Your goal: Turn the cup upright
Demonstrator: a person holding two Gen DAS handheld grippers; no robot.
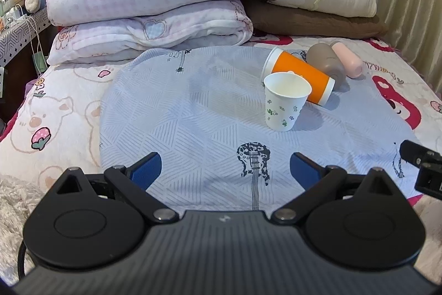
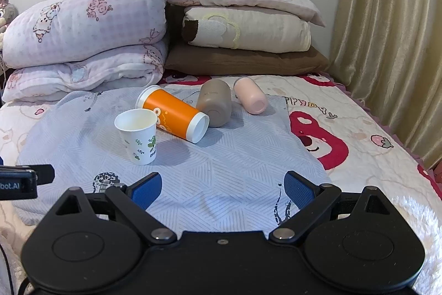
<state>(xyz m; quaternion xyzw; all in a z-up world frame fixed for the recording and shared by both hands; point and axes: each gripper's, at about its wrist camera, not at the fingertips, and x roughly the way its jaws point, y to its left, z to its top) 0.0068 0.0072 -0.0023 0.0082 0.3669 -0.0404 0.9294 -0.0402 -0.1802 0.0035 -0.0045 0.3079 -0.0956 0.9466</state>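
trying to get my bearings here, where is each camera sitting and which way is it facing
Left wrist: rides on the left claw, low over the bed, facing the headboard pillows; its own open blue fingers show, and the right claw at the right edge.
Right wrist: rides on the right claw, facing the same way; its open fingers show, and the left claw at the left edge.
Both share the upright paper cup, the orange cup lying behind it, and the grey sheet.

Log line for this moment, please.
paper cup upright | orange cup, brown cup, pink cup on sides | left gripper, right gripper open, empty
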